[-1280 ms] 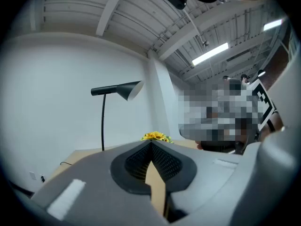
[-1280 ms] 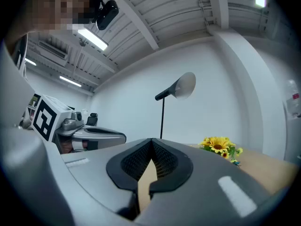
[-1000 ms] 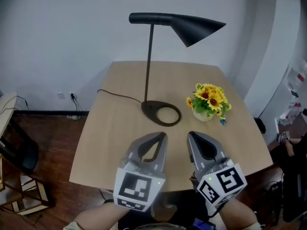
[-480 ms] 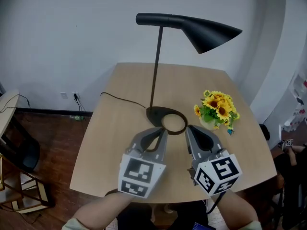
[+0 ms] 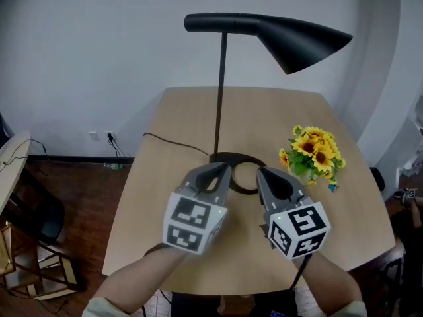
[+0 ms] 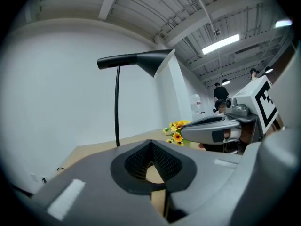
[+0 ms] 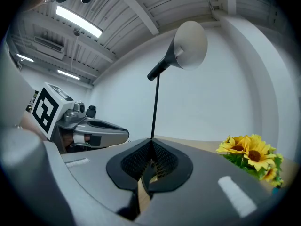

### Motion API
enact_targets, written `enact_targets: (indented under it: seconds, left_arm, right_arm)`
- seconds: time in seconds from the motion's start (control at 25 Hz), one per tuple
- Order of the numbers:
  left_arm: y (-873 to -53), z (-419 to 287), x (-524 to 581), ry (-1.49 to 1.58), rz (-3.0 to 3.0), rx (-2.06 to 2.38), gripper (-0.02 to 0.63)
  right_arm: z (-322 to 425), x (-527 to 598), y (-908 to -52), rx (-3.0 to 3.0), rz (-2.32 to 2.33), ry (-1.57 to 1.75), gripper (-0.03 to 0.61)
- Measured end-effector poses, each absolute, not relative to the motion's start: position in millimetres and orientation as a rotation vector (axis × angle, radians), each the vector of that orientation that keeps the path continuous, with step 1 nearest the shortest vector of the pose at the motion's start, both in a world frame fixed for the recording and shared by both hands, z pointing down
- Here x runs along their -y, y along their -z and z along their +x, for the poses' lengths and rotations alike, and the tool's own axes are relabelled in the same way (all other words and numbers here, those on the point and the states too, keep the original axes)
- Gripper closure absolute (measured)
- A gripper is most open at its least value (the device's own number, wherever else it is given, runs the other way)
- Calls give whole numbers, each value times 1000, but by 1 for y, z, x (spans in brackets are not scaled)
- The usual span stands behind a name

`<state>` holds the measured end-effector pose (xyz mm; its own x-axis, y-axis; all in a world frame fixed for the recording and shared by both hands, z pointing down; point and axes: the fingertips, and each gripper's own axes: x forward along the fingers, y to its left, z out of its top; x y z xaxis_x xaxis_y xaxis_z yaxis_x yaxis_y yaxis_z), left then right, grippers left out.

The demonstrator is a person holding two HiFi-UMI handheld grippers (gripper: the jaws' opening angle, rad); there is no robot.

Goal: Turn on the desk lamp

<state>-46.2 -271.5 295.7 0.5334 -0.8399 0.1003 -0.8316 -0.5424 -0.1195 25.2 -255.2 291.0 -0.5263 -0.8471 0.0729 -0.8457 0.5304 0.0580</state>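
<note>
Both grippers are moving forward across the table (image 5: 158, 197) compared with a second ago, and their tips are now reaching the near edge of the lamp's base instead of stopping short of it. The lamp (image 5: 220, 91) is standing at the middle of the table, its black ring base (image 5: 246, 164) lying flat just ahead of the two tips.

A small pot of sunflowers (image 5: 314, 152) is sitting just right of the base, near the right gripper. A thin cord (image 5: 173, 143) is trailing from the base toward the table's left edge.

The lamp's pole is standing upright. Its top arm is running level, left to right in the head view, and ending in a cone shade (image 5: 305, 41) that is opening down and to the right, above the sunflowers' side.

The left gripper (image 5: 221, 171) is keeping its fingers pressed together at the tip, with nothing between them. Its tip is overlapping the ring's near-left rim in the head view, though whether it is touching cannot be told. The right gripper (image 5: 262, 174) is likewise holding its fingers closed and empty, pointing at the ring's near-right edge.
</note>
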Motion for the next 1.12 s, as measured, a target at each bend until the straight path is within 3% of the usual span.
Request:
enact_targets:
  seconds: [1.12]
  left_arm:
    - [-357,-43,397,468,-2748,-1368,619]
  right_arm:
    - [5,330,-315,2599,1450,33,580]
